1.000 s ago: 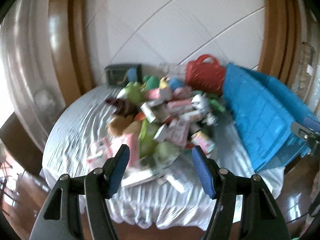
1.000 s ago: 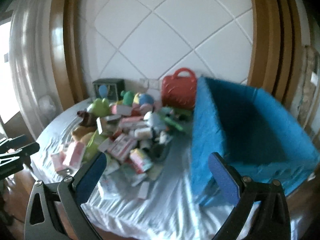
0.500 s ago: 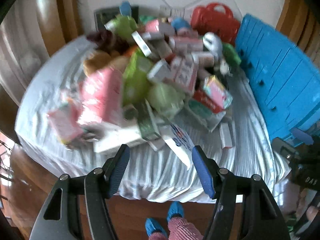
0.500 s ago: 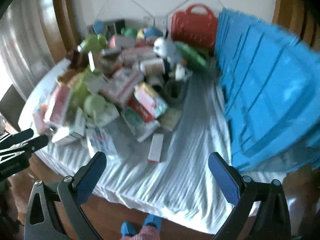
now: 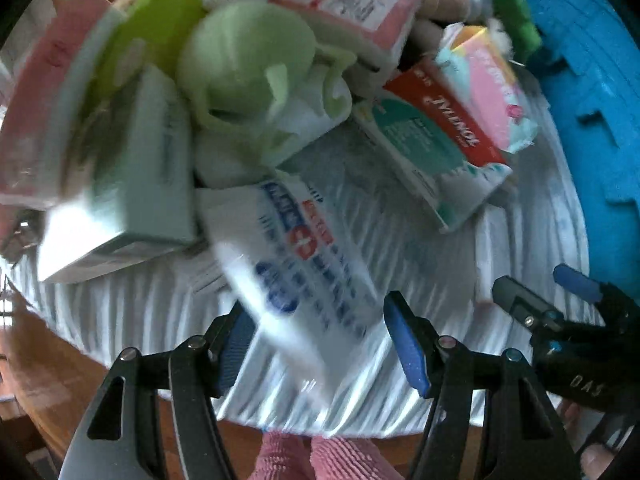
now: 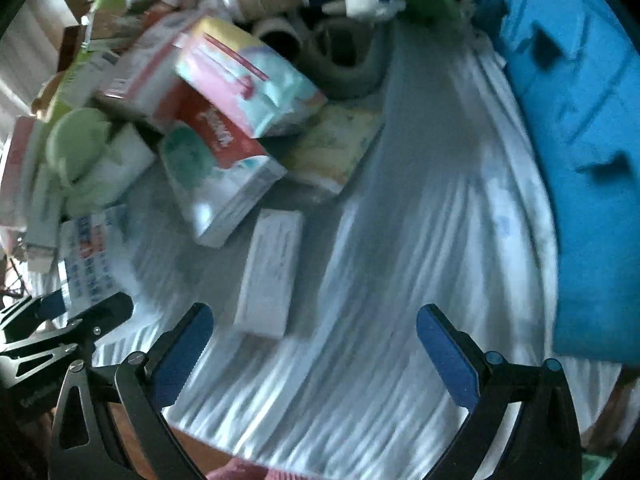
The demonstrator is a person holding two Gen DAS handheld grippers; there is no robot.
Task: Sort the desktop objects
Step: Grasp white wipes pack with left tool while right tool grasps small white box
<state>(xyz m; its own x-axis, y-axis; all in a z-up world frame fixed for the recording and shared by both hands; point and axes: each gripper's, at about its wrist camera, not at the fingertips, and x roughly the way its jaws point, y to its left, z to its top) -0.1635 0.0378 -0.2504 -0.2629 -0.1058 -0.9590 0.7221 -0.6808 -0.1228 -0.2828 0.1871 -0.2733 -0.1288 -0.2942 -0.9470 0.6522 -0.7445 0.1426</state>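
Observation:
A pile of boxes, packs and plush toys lies on a white wrinkled cloth (image 6: 400, 240). My left gripper (image 5: 320, 344) is open, pointing steeply down over a white box with blue and red print (image 5: 288, 264), whose near end lies between the fingers; contact is not visible. Behind it are a pale green soft toy (image 5: 248, 64) and a red and teal box (image 5: 436, 136). My right gripper (image 6: 316, 350) is open and empty, just short of a slim white box (image 6: 272, 268). The blue bin (image 6: 580, 120) stands to the right.
My right gripper's tips (image 5: 560, 296) show at the right edge of the left wrist view, and my left gripper (image 6: 72, 320) shows at the lower left of the right wrist view. A wooden floor (image 5: 40, 360) and the person's pink slippers (image 5: 320, 456) lie below the table edge.
Both grippers have dropped and tilted down, from facing the wall and whole pile to hovering close over the pile's near edge. Their jaws look unchanged.

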